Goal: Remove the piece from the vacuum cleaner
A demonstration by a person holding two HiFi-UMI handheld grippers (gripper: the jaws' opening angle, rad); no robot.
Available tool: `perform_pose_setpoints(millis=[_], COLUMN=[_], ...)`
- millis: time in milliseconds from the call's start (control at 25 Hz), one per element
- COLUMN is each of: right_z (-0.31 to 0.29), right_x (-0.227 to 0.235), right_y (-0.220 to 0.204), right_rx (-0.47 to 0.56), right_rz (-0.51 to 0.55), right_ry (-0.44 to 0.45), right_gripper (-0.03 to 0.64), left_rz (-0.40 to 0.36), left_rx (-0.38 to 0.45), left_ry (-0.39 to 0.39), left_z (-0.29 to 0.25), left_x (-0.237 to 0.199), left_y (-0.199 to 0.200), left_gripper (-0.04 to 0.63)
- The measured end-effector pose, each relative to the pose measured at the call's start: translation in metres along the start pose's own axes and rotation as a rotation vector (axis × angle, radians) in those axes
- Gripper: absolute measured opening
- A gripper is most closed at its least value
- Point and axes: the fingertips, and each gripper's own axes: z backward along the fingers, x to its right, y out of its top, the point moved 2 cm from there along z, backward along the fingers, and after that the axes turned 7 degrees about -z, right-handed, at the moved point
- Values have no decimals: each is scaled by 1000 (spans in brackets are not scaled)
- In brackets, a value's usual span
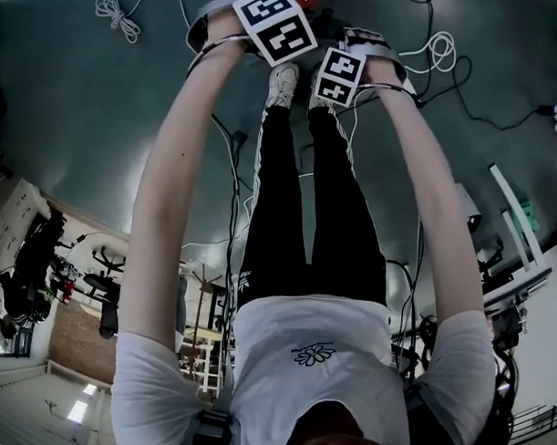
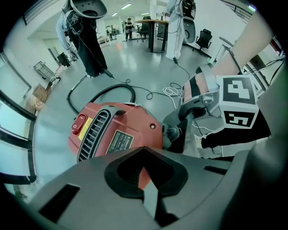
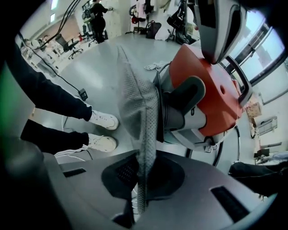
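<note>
A red vacuum cleaner lies on the grey floor, with a black vent grille and a red switch on top. Its grey front end shows in the right gripper view. A grey mesh piece stands on edge against that front end. My right gripper is shut on the lower edge of this mesh piece. My left gripper points straight down onto the red housing with its jaws together, and whether they pinch anything I cannot tell. In the head view both marker cubes sit at the top, above the person's shoes.
The person's white shoes stand close beside the vacuum. A black hose curls behind it. White and black cables lie on the floor to the right, and a white cord lies at the far left. Desks and people are far off.
</note>
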Motion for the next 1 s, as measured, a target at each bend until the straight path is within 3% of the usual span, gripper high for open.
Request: perform_pose_setpoints(millis=[160,440,640,800,1000], right_z=[3,5,13,14,16], right_x=[-13,-37,-44,-50,-58], right_y=[1,12,13,16,16], right_rx=[47,89,123,138,156], right_rz=[-4,-125,-156,-206,-212], right_ry=[0,33,52,49,69], right_gripper=[25,25,23,25,25], left_rz=[11,12,15,33,17], left_rx=[-4,-17,-37,-5,-29], left_ry=[-10,-16,-6,-2,-11], left_z=[1,-2,3,3,1], left_x=[-1,-2,-1,-3,-4], left_y=[-1,-3,-3,-4,-2], left_gripper=[3,3,3,3,2])
